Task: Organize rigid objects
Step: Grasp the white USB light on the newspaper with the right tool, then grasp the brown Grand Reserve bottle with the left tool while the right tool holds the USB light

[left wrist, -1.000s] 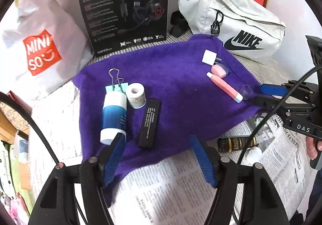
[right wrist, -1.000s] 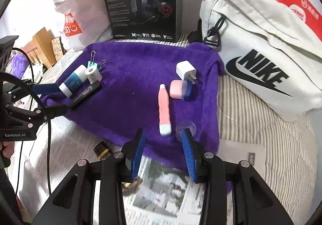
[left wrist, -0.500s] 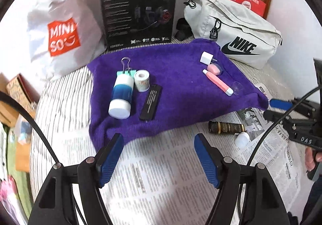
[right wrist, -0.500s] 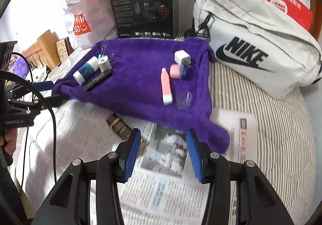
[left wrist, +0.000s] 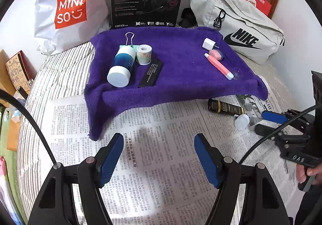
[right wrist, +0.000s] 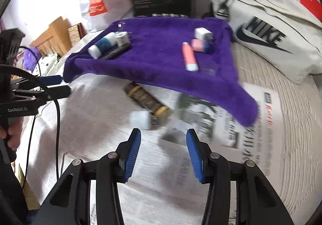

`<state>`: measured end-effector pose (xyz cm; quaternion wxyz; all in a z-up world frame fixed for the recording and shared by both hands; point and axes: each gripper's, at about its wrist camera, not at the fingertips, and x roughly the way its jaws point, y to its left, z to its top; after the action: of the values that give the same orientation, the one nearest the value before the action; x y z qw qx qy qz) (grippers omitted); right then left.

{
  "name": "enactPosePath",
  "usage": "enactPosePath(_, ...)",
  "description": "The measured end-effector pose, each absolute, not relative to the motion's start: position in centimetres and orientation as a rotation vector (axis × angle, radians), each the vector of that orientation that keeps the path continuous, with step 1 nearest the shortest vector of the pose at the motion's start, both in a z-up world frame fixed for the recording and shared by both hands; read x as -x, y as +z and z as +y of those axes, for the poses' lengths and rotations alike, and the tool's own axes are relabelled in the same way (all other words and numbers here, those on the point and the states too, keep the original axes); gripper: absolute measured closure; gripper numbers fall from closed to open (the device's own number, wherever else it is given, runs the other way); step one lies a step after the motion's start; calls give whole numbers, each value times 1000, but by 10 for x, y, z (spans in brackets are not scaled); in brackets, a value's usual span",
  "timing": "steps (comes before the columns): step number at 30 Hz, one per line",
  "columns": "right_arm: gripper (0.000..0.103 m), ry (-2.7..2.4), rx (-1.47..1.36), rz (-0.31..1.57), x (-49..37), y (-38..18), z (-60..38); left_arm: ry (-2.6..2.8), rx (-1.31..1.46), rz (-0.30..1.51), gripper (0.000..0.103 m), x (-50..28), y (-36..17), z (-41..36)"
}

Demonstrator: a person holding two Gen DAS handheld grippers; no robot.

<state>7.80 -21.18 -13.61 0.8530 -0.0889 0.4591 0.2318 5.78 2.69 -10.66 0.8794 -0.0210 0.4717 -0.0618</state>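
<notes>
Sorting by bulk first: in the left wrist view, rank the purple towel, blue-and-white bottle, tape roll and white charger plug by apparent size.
1. purple towel
2. blue-and-white bottle
3. tape roll
4. white charger plug, though it lies farther back, so its rank against the tape roll is unsure.

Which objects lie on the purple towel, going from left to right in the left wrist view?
Blue and white bottle → tape roll → black flat bar → white charger plug → pink tube, all on the purple towel.
</notes>
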Motion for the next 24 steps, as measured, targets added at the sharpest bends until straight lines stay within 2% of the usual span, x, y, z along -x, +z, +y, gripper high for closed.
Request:
enactPosePath(12, 57, 457, 230, 987, -90, -155, -177, -100, 78, 991, 31, -51, -109, 44)
enactPosePath(15, 67, 443, 240, 973, -91, -157, -177, -99, 86, 994, 31, -51, -110, 46)
enactPosePath(24, 67, 433, 217, 970, -90, -151, -194, -124, 92, 992, 31, -53, -110, 41)
